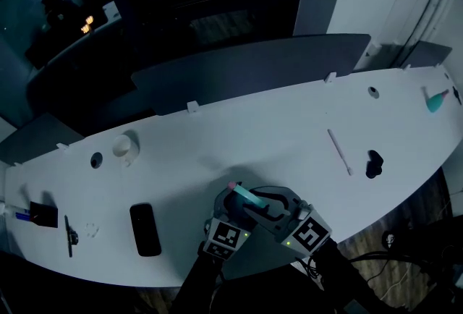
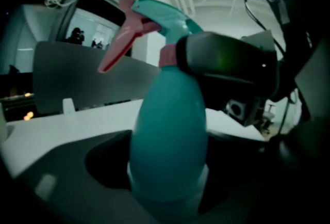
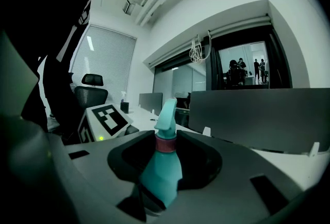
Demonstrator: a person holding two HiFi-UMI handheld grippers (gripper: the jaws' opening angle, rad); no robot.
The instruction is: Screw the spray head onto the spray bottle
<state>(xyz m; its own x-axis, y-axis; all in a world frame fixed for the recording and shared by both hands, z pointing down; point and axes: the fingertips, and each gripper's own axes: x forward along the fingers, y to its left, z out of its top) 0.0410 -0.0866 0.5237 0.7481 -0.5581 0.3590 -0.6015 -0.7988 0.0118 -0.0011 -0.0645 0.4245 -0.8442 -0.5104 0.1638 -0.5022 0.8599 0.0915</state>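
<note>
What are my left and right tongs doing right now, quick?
Left tongs: closed on the spray bottle, low on its body.
Right tongs: closed on the spray head at its pink collar.

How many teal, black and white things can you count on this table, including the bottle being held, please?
Teal: 2 (spray bottle, small item at the far right end)
Black: 4 (flat slab, lump, box, pen)
White: 2 (cup, stick)
Total: 8
</note>
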